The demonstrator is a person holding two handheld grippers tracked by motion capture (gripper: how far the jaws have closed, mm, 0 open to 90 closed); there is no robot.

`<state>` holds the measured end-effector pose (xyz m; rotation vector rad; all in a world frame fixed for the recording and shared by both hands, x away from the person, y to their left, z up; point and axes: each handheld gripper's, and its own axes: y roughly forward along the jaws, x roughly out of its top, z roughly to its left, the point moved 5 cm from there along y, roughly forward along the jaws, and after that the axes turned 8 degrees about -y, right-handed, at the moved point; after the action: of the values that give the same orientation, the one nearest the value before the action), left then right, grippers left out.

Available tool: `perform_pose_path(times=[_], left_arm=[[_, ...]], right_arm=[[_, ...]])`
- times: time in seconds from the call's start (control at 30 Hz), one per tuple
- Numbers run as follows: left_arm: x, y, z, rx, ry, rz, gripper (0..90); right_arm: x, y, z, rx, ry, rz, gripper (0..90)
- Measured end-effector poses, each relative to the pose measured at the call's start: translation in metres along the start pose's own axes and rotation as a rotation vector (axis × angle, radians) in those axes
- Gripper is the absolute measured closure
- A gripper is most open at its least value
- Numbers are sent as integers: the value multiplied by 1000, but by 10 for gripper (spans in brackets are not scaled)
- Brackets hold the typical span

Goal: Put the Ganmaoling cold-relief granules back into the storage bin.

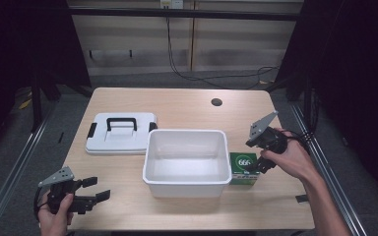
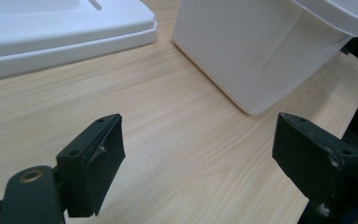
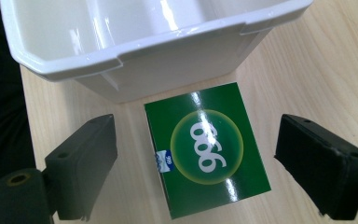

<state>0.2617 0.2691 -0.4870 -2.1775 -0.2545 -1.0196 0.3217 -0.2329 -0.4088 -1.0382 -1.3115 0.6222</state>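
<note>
White bin point(image 1: 186, 162), high view: mid-table; lid point(image 1: 120, 132) just left; green box point(image 1: 242, 168) against its right wall; right gripper point(image 1: 259, 166) above box; left gripper point(image 1: 97, 189) near front-left edge
Left gripper view: jaws apart over bare table point(image 2: 168, 140); bin ahead
Right gripper view: jaws spread either side of box, seemingly not touching

The tub point(image 3: 135, 46) hides the green box's point(image 3: 209, 149) far edge; the lid point(image 2: 51, 32) is cut off, perhaps half showing.

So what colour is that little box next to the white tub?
Glossy green box, with a paler green circle and white figures on top; the right gripper view shows it best.
</note>
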Motion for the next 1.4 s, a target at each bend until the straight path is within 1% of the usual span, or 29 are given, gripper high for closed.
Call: perform_pose_path(times=[0.03, 0.07, 0.1, 0.13, 0.17, 0.23, 0.27, 0.33, 0.37, 0.4, 0.43, 0.47, 0.5, 0.53, 0.6, 0.63, 0.77, 0.8, 0.9, 0.93, 1.03, 1.07, 1.1, 1.13, 1.2, 1.27, 1.3, 1.33, 1.4], left_arm=[[0, 0, 0, -1, 0, 0, 167], [0, 0, 0, -1, 0, 0, 167], [0, 0, 0, -1, 0, 0, 167], [0, 0, 0, -2, 0, 1, 167], [0, 0, 0, -1, 0, 1, 167], [0, 0, 0, -1, -1, 1, 167], [0, 0, 0, -1, -1, 1, 167], [0, 0, 0, -1, 1, 0, 167], [0, 0, 0, -2, 1, 0, 167], [0, 0, 0, -3, 0, 0, 167], [0, 0, 0, -5, -1, 2, 167], [0, 0, 0, -5, 0, 3, 167], [0, 0, 0, -5, 0, 3, 167], [0, 0, 0, -9, 4, 7, 167], [0, 1, 0, -9, 2, 8, 167], [0, 1, 0, -9, 3, 9, 166], [0, 1, 0, -7, 2, 10, 167], [0, 1, 0, -7, 1, 8, 167], [0, 0, 0, -4, 1, 7, 167], [0, 1, 0, -6, -1, 5, 167], [0, 1, 1, -5, 0, 9, 167], [0, 1, 1, -3, 1, 9, 167], [0, 1, 1, -3, 1, 9, 167], [0, 1, 0, -4, 0, 9, 167], [0, 1, 1, -5, 0, 8, 167], [0, 1, 1, -3, -1, 8, 167], [0, 1, 1, -4, -1, 9, 167], [0, 1, 1, -5, -1, 9, 167], [-1, 1, 1, -6, -1, 10, 167]], right_arm=[[0, 1, -1, 8, -6, 9, 116], [-1, 2, -2, 5, -8, 18, 89], [-1, 3, -3, 1, -30, 21, 85], [-1, 4, -2, 17, -37, 29, 86], [-1, 5, -1, 40, -51, 53, 85], [-1, 8, -1, 39, -80, 96, 85], [-1, 9, -1, 52, -87, 114, 85], [0, 12, -1, 58, -100, 136, 85], [0, 13, -2, 68, -117, 148, 85], [0, 15, -1, 83, -115, 163, 85], [0, 16, -2, 86, -124, 180, 85], [-1, 17, -1, 97, -117, 213, 85], [-1, 17, -1, 97, -117, 213, 85], [-3, 22, -3, 103, -133, 243, 85], [-5, 24, -4, 104, -135, 262, 85], [-5, 25, -5, 101, -144, 258, 84], [-6, 26, -6, 105, -141, 253, 84], [-6, 27, -8, 113, -156, 255, 84], [-9, 31, -9, 122, -162, 283, 84], [-10, 32, -9, 117, -167, 296, 84], [-10, 34, -9, 114, -174, 301, 85], [-9, 37, -10, 109, -192, 298, 85], [-9, 37, -10, 109, -192, 298, 85], [-9, 40, -11, 113, -201, 315, 84], [-10, 43, -10, 121, -200, 331, 85], [-10, 47, -10, 121, -218, 333, 85], [-10, 48, -9, 130, -215, 345, 86], [-9, 50, -10, 126, -225, 341, 86], [-9, 51, -10, 124, -226, 345, 86]])
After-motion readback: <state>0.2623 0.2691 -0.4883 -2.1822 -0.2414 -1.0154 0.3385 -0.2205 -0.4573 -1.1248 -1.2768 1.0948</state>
